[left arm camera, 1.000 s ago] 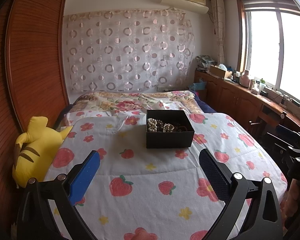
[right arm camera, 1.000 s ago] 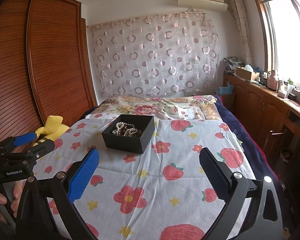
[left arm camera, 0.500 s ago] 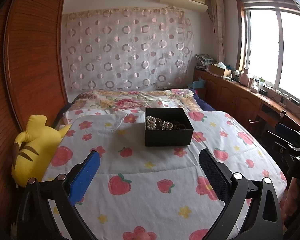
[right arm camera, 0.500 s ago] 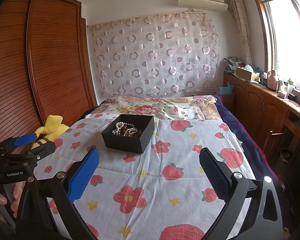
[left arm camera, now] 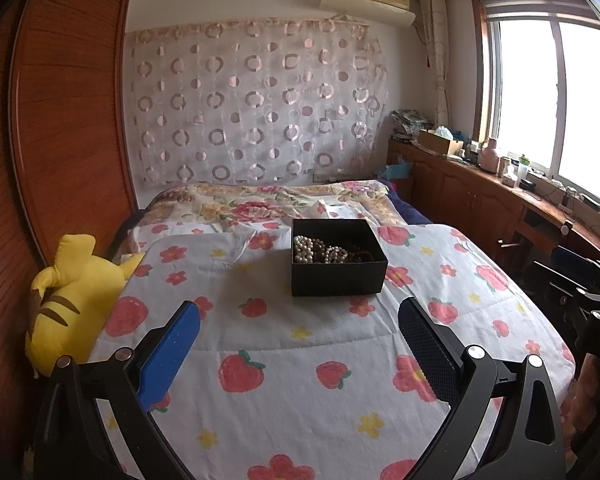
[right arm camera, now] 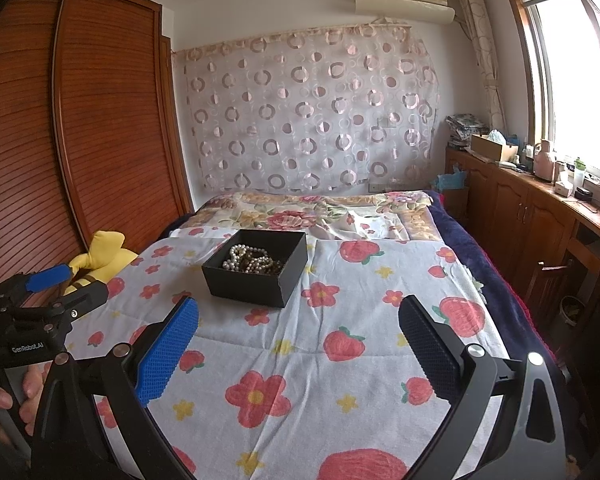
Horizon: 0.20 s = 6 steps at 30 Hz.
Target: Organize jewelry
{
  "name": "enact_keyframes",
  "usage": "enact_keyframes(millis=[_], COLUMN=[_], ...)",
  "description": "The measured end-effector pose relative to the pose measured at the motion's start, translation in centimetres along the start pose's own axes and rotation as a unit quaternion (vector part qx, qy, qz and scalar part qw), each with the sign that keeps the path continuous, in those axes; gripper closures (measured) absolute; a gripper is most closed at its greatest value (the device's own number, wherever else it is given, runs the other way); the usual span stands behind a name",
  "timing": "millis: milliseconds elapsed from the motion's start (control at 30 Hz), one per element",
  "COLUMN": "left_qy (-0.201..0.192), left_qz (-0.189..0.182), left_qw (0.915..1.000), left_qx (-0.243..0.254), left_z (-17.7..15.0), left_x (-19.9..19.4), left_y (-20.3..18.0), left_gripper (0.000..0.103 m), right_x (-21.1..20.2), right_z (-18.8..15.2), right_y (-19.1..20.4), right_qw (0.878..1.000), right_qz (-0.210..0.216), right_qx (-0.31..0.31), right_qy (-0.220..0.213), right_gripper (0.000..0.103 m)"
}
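While both claws hang over the bed, little differs from a second ago:
Plush toy: yellow plush toy (left arm camera: 70, 300) lies at the quilt's left edge against the wooden wardrobe (left arm camera: 60, 120); unmoved.
Left gripper: left gripper (left arm camera: 300, 320) is spread wide and empty, over the strawberry quilt (left arm camera: 300, 380); in its view the room sits slightly lower in frame than before, so it has tipped a little.
Box: black box (left arm camera: 336, 276) rests on the quilt ahead of both claws, apart from them, same spot as earlier.
Jewelry: pearl strand (left arm camera: 312, 250) and darker beads (left arm camera: 360, 254) lie tangled inside the box.
Right gripper: right gripper (right arm camera: 298, 316) is spread wide, empty, unchanged.
Hand: hand (right arm camera: 4, 400) grips the left tool's handle.
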<state>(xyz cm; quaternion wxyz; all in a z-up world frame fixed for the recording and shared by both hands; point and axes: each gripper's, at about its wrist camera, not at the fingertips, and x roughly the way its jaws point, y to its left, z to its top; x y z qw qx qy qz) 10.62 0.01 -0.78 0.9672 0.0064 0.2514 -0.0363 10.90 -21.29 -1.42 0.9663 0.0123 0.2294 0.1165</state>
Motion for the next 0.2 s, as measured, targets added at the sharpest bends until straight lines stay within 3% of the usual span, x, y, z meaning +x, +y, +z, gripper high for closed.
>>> enact_keyframes(millis=[200], left_qy=[0.001], left_qz=[-0.003], left_qw=[1.0], left_qx=[0.002], left_z=[-0.04], left_x=[-0.12], left_y=[-0.13], left_gripper=[0.007], right_x=[0.0], right_z=[0.0], right_y=[0.02], right_qw=[1.0], right_qz=[0.0], right_qx=[-0.001], right_qy=[0.0], right_gripper=[0.002])
